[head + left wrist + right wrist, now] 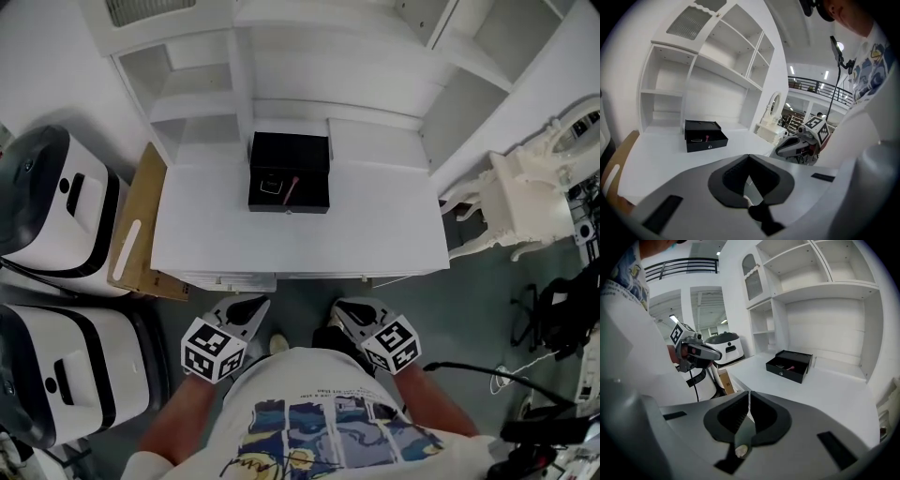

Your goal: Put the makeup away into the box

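**White desk, open black box, two empty grippers at the near edge**

A white desk [375,234] with shelves fills the head view. The left gripper [247,309] sits at 7 o'clock and the right gripper [349,311] at 5 o'clock, both close to the person's body and tilted down toward the desk. White machines [56,202] stand at 9 o'clock, a carved white chair [525,202] at 3 o'clock. The black box [289,173] stands open at 12 o'clock, a pink makeup stick [292,190] inside. Both pairs of jaws are pressed together, pinching nothing.
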